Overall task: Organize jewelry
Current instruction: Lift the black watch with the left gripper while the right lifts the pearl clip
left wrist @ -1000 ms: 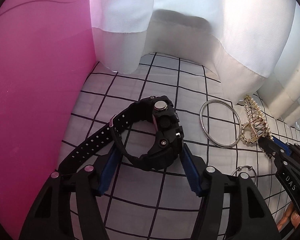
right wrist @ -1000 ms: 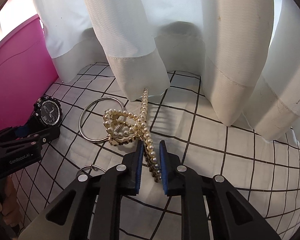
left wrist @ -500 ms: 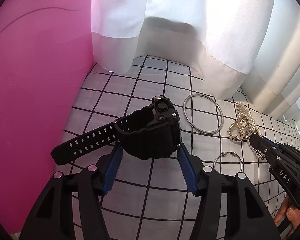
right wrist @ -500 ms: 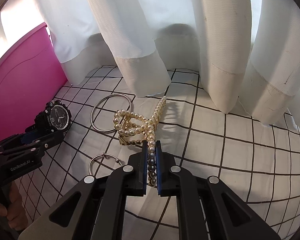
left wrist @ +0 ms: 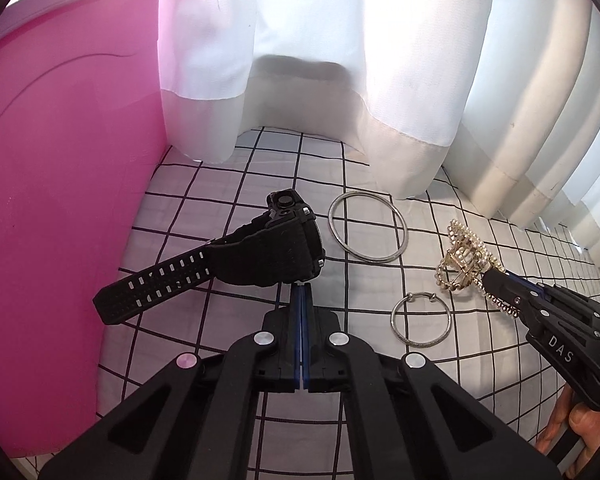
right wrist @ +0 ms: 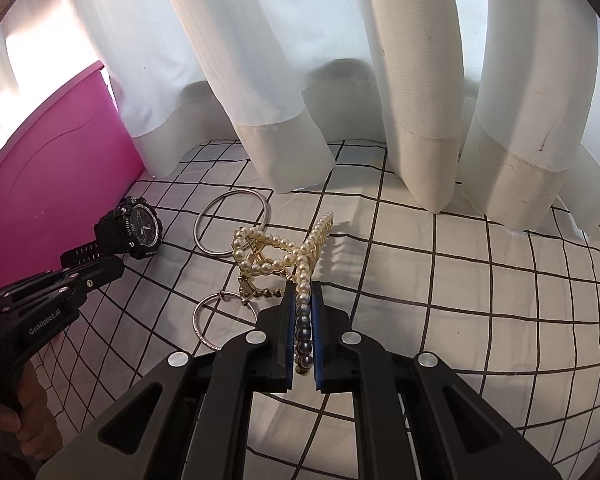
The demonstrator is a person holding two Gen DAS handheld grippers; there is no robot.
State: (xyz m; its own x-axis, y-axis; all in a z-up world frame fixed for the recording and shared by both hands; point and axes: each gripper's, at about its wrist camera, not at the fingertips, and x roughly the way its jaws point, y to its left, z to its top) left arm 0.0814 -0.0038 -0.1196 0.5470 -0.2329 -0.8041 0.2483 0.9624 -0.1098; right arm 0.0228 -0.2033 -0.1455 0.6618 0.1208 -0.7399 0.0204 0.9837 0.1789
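Note:
A black sport watch (left wrist: 276, 252) stands tipped on its side on the checked cloth, strap sticking out to the left. My left gripper (left wrist: 300, 289) has its pads together and pinches the lower edge of the watch's band at the very tips. The right wrist view shows the same watch (right wrist: 134, 230) beside the left gripper (right wrist: 114, 270). A gold hair clip covered in pearls (right wrist: 268, 256) lies just right of it. My right gripper (right wrist: 303, 294) is shut on the clip's pearl-lined arm. From the left wrist view, the clip (left wrist: 462, 258) juts from the right gripper (left wrist: 490, 280).
A large silver bangle (left wrist: 374, 259) and a small silver hoop (left wrist: 420, 345) lie on the checked cloth (left wrist: 228, 216) between watch and clip. A tall pink bin (left wrist: 60, 160) walls the left side. White curtains (left wrist: 320, 60) hang down at the back.
The left jaws went from wide around the watch to closed at its band, and the watch tipped upright. The right jaws closed on the pearl clip. Both hands drew back a little.

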